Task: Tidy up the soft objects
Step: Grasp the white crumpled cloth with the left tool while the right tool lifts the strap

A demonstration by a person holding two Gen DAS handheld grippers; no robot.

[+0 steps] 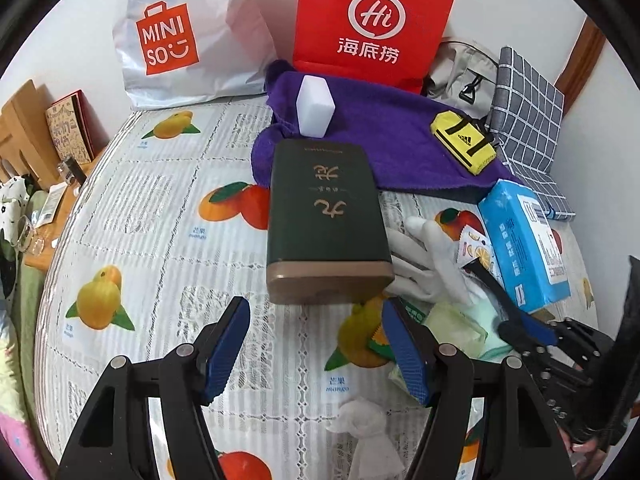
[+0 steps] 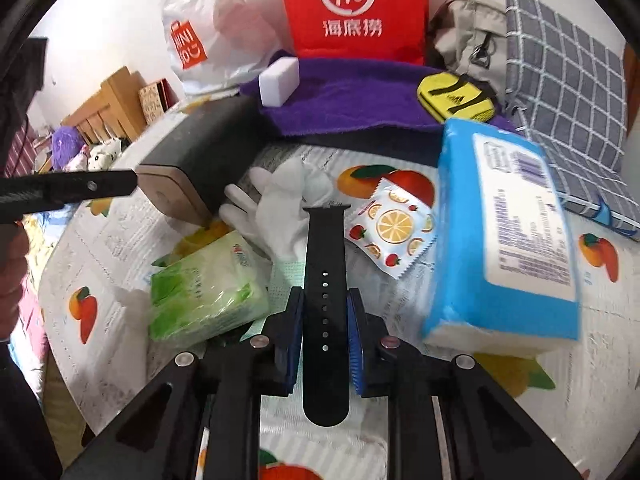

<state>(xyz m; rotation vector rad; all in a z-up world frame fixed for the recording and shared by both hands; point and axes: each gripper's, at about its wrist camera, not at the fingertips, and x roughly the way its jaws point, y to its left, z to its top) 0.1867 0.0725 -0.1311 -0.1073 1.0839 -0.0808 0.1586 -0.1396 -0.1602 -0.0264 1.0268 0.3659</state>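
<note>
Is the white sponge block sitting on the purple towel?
Yes, the white sponge block rests on the purple towel, just behind the dark green box.

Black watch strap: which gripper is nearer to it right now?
Right. The right gripper has the black watch strap between its blue pads, closed on its sides. The left gripper stands open over bare tablecloth, off to the strap's side, touching nothing.

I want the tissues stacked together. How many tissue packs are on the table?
2. The blue tissue pack lies at the right, and the green tissue pack lies left of the black watch strap. Others may be hidden.
</note>
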